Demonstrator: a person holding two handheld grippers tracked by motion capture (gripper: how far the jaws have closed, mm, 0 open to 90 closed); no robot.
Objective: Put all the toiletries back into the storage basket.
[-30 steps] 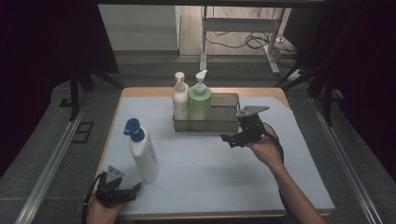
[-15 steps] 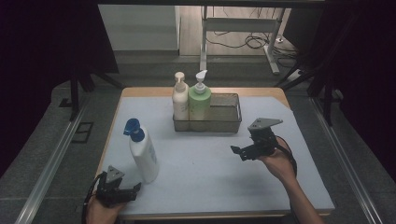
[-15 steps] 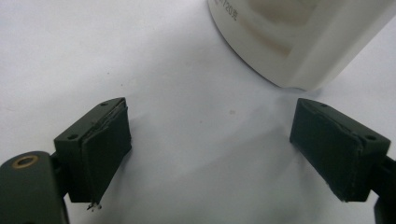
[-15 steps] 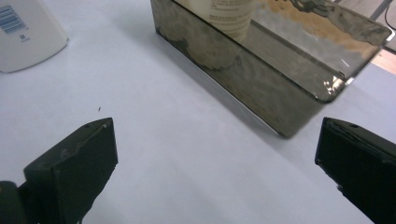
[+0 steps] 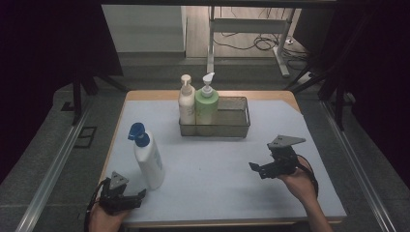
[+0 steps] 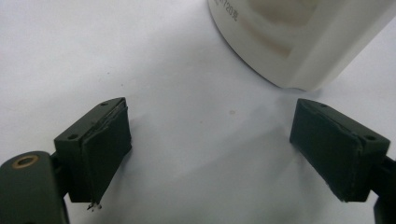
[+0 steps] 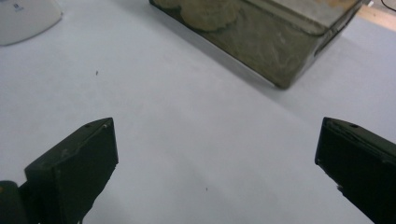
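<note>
White bottle stands just ahead of the left claw, which gapes empty. Right claw is spread too, basket beyond it.

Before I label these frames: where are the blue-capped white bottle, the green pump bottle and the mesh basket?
blue-capped white bottle [image 5: 150, 162]: high view, on its white body.
green pump bottle [image 5: 206, 108]: high view, on its green body.
mesh basket [image 5: 232, 129]: high view, on its front wall.

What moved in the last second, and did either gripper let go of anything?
The right gripper pulled back from the basket toward the near right of the table, jaws open and empty; no release is visible. The left gripper stayed open beside the blue-capped bottle. The two pump bottles stayed standing in the basket.
</note>
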